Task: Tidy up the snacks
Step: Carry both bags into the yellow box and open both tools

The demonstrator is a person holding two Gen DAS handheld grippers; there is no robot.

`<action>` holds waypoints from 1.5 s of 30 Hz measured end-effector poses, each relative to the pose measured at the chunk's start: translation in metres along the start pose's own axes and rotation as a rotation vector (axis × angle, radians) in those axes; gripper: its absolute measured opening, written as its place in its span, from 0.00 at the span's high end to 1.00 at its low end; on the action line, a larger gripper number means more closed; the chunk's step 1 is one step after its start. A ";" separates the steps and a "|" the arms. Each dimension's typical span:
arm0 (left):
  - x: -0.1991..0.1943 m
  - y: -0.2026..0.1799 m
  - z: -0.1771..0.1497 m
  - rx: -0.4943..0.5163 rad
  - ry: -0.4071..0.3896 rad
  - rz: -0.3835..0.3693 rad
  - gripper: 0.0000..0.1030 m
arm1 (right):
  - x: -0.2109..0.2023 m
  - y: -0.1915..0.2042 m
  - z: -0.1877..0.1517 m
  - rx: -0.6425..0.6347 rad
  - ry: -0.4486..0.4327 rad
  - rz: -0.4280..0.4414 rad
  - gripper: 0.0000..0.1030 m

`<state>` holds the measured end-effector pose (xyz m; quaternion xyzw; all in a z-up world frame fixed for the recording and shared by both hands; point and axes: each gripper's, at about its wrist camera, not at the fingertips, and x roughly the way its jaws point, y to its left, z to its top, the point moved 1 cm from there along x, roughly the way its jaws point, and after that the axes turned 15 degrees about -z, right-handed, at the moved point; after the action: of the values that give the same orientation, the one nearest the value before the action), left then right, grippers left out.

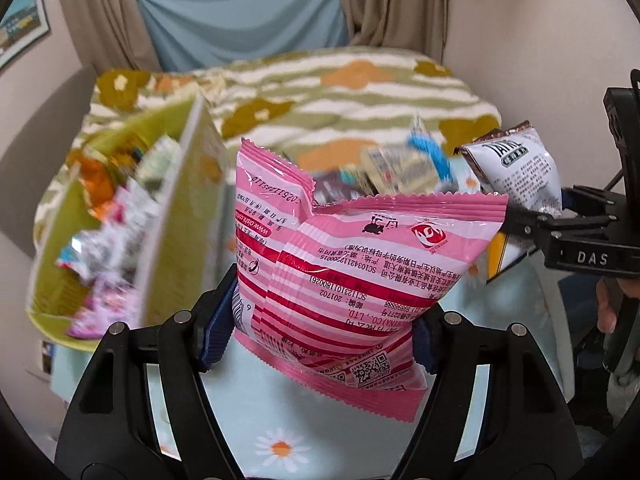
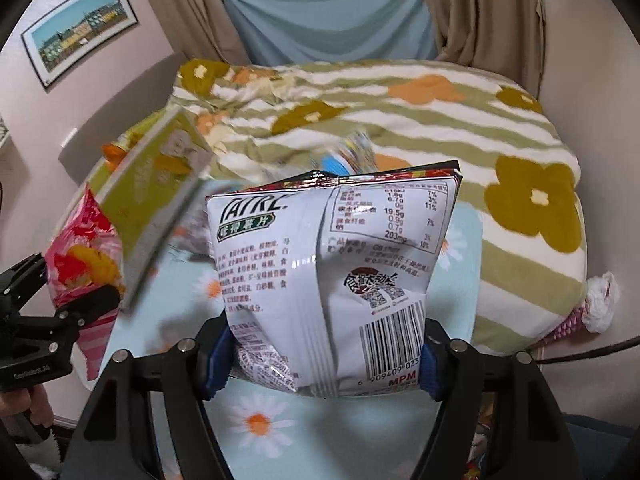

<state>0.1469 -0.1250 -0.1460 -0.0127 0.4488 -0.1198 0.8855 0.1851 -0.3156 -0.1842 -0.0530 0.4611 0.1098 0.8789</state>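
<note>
The left gripper (image 1: 324,320) holds a pink striped snack bag (image 1: 352,264). Its jaws are closed on the bag's lower part, one blue pad pressing each side, and the bag stands upright between them, clear of the surface below. In the right wrist view the same bag appears at the far left, held in the left gripper (image 2: 86,300).

The right gripper (image 2: 324,360) holds a white chip bag (image 2: 320,256) with a barcode and printed text facing the camera. Its jaws are closed on the bag's lower edge, pads on both sides. In the left wrist view this bag (image 1: 516,172) appears at the far right, held in the right gripper (image 1: 532,220), with part of a hand (image 1: 612,304) below it.

Both bags hang above a light blue cloth with daisy print (image 1: 276,436). To the left stands an olive-green box (image 1: 120,216), its flap raised, containing mixed wrapped snacks (image 1: 104,240); these are blurred. Further loose snack packets (image 1: 400,168) lie behind the pink bag, also blurred. Beyond them lies a striped floral blanket (image 2: 400,108). A framed picture (image 2: 80,32) hangs on the left wall.
</note>
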 end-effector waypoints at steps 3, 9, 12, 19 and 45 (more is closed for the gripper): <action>-0.027 0.013 0.010 -0.005 -0.052 0.017 0.30 | -0.021 0.017 0.016 0.000 -0.036 0.025 0.33; -0.072 0.064 0.028 -0.002 -0.117 0.073 0.30 | -0.050 0.073 0.051 -0.012 -0.095 0.097 0.33; -0.084 0.098 0.036 -0.018 -0.119 0.094 0.30 | -0.057 0.109 0.066 -0.032 -0.118 0.129 0.33; -0.087 0.201 0.059 -0.056 -0.080 0.113 0.30 | -0.047 0.197 0.106 -0.035 -0.118 0.165 0.33; -0.052 0.316 0.045 -0.096 0.018 -0.021 0.00 | 0.010 0.304 0.153 0.047 -0.002 0.045 0.33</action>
<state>0.2163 0.1895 -0.1192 -0.0587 0.4620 -0.1074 0.8784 0.2394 0.0106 -0.1029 -0.0219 0.4638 0.1189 0.8776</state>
